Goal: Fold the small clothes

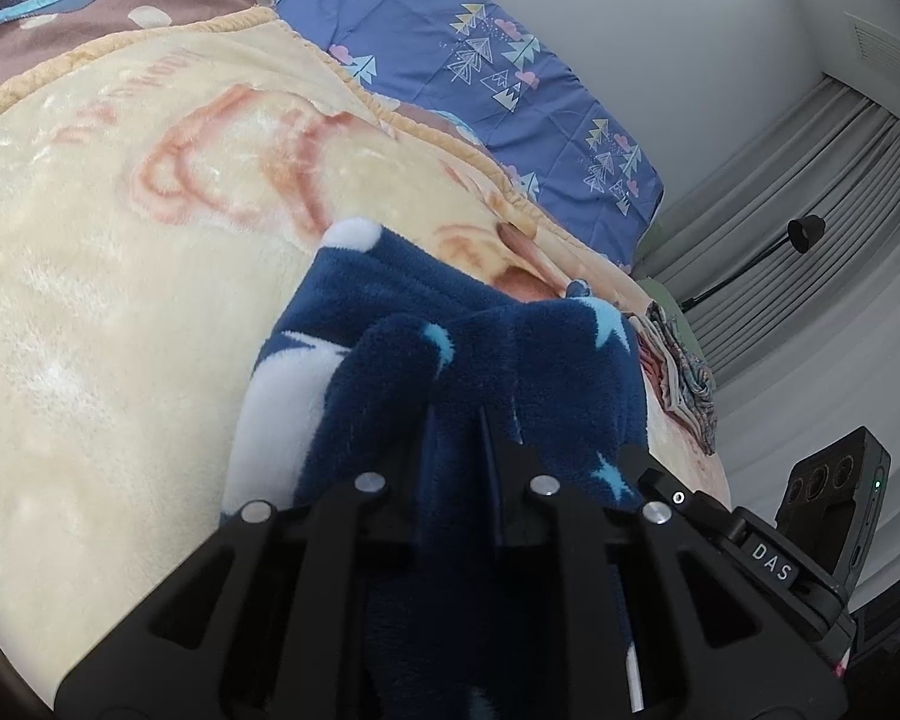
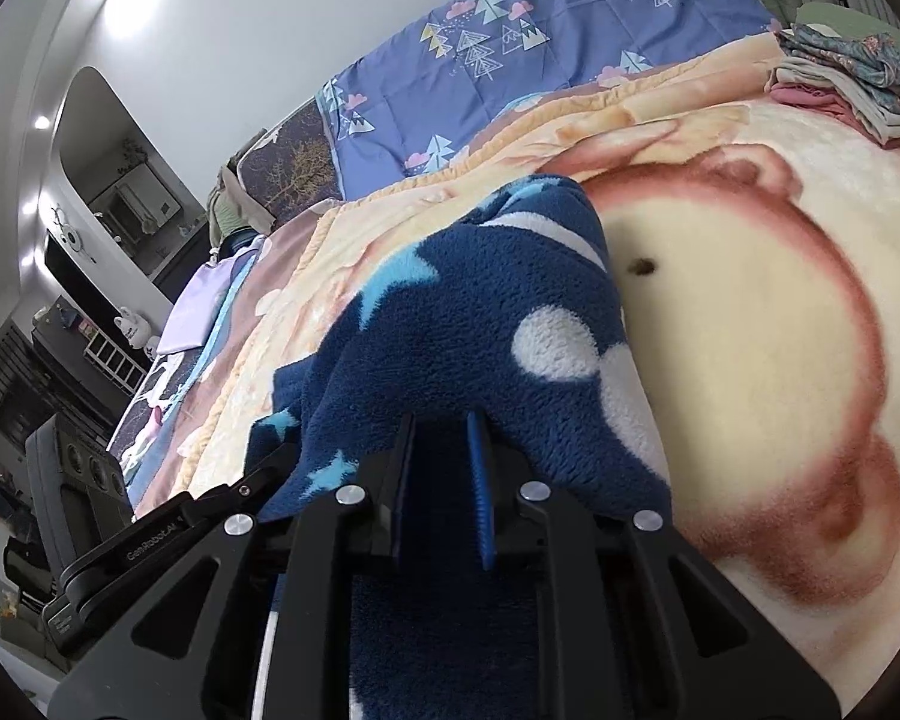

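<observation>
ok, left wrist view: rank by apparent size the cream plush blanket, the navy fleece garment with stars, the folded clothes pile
1. Cream plush blanket, largest.
2. Navy fleece garment with stars; it sits right at the lens, so its size is inflated.
3. Folded clothes pile, smallest, but farther off.

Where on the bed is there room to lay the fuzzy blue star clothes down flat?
The widest bare patch is the cream blanket on the bear print, between the blue fleece garment and the folded pile. The blanket's other side is bare too. It is crowded by that pile and along the purple tree-print bedding.
</observation>
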`<state>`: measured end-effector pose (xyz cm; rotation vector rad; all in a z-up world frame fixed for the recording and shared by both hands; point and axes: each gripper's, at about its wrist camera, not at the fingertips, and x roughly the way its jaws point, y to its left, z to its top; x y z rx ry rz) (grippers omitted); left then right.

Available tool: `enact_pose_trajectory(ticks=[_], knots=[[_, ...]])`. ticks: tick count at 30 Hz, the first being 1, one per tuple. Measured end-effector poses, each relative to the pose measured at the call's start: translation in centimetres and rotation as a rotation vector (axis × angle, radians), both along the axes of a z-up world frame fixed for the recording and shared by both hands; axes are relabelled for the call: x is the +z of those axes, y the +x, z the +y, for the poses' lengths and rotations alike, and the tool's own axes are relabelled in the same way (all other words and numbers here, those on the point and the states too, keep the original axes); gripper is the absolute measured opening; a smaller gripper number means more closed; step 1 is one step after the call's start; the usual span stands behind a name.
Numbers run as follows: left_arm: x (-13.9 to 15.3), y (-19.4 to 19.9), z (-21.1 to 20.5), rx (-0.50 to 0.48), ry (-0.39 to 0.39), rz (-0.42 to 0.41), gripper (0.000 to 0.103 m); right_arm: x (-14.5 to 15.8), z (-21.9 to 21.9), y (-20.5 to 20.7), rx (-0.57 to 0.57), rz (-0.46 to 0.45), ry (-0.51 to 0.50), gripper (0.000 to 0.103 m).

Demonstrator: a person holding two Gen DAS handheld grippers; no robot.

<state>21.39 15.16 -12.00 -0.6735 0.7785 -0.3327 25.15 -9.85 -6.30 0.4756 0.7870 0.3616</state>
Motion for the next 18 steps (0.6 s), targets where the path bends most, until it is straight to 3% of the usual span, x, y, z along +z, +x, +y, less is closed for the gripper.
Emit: enact_pose_trajectory(ticks=[4, 5, 6, 7, 8, 9, 10, 12, 15, 18], knots=[[1.4, -0.4, 1.1, -0.03, -0.046, 0.045, 0.018, 2.0, -1.2, -0.7, 0.063, 0.013, 0.024, 0.042], [2.0, -0.8, 1.4, -0.04, -0.039, 0.046, 0.022, 2.5, -1.6, -1.2, 0.065, 0.008, 0.017, 0.053], [2.5, -1.2, 1.7, -0.051, -0.035, 0.048, 0.036, 2.8, -2.1, -1.8, 0.073, 0.005, 0.018, 0.057], [2.8, -1.5, 2.0, -0.057, -0.032, 0.047, 0.056, 2.8, -2.7, -2.3, 0.088, 0.014, 0.029, 0.065], [3.2, -2.0, 2.4, -0.062, -0.018, 0.05, 0.069, 2.8, -3.1, -2.7, 0.102, 0.028, 0.033, 0.076], [3.5, -2.3, 2.7, -0.051, 0.022, 0.069, 0.097, 2.6, -3.6, -3.1, 0.107, 0.046, 0.032, 0.082], [3.6, -2.6, 3.3, -0.025, 0.078, 0.097, 0.101, 2.1, -4.3, -3.4, 0.107, 0.075, 0.033, 0.089], [3.2, -2.7, 4.1, -0.056, 0.079, 0.134, 0.101, 1.0, -5.4, -3.8, 0.114, 0.11, 0.064, 0.09], [1.3, -2.2, 5.1, -0.136, -0.012, 0.219, 0.101, -1.5, -6.9, -3.8, 0.133, 0.196, 0.155, 0.09], [-0.8, -1.6, 5.3, -0.218, -0.138, 0.29, 0.101, -3.4, -7.3, -3.2, 0.217, 0.278, 0.317, 0.09]])
